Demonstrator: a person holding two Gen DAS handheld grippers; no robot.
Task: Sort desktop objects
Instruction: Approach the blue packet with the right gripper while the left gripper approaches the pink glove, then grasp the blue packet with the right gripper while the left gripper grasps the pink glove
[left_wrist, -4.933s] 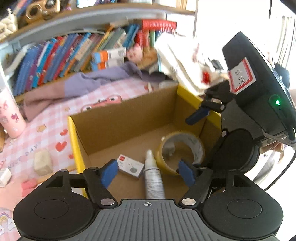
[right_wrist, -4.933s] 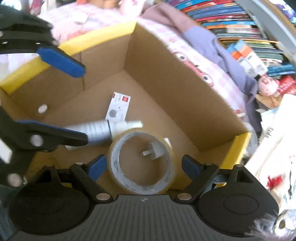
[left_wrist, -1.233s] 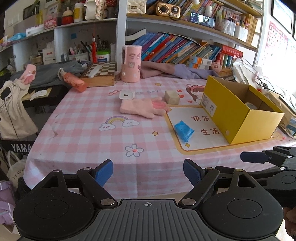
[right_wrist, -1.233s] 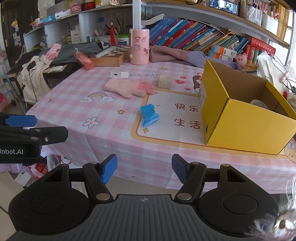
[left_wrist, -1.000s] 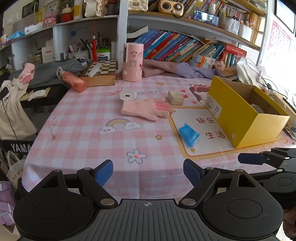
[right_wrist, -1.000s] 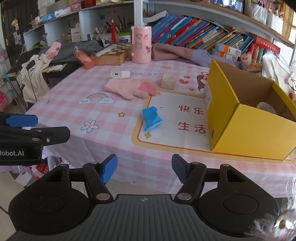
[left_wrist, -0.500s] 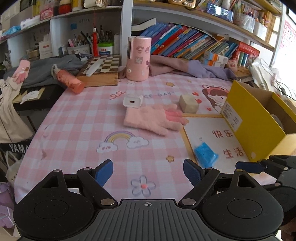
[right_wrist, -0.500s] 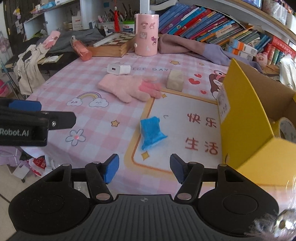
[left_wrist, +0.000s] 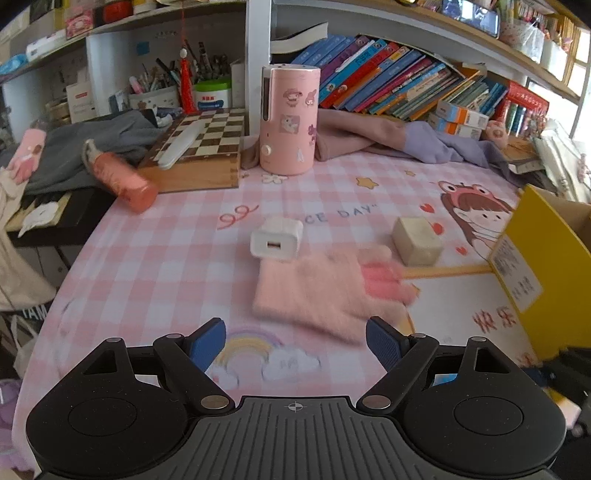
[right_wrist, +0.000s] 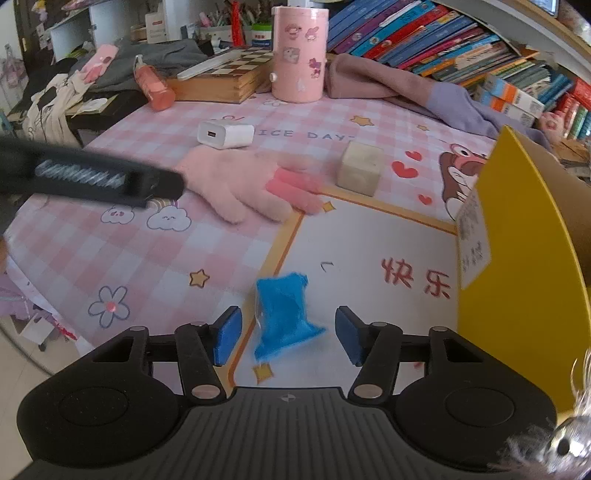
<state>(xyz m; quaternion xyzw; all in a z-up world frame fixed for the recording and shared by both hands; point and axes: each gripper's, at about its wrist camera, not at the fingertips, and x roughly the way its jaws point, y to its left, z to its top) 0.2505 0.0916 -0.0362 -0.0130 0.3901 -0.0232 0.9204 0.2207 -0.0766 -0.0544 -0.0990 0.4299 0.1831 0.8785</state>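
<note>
A pink glove (left_wrist: 325, 291) (right_wrist: 236, 184) lies flat on the checked tablecloth, with a white charger (left_wrist: 275, 240) (right_wrist: 225, 133) just behind it and a beige cube (left_wrist: 416, 240) (right_wrist: 360, 170) to its right. My left gripper (left_wrist: 295, 341) hangs open just short of the glove, nothing between its pads. A crumpled blue packet (right_wrist: 284, 314) lies on the white mat, between the closing jaws of my right gripper (right_wrist: 286, 338); the pads stand clear of it on both sides. The yellow box (right_wrist: 517, 258) (left_wrist: 546, 266) stands at the right.
A pink cylinder (left_wrist: 290, 120), a chessboard box (left_wrist: 199, 147), an orange bottle (left_wrist: 118, 173) and a heap of clothes (left_wrist: 399, 136) line the table's back, under shelves of books. The left gripper's arm (right_wrist: 88, 177) crosses the right wrist view at left. The table's near-left edge drops to the floor.
Both grippers have moved forward over the table and lower. The glove now lies just ahead of the left gripper; the blue packet has come between the right jaws, which have narrowed.
</note>
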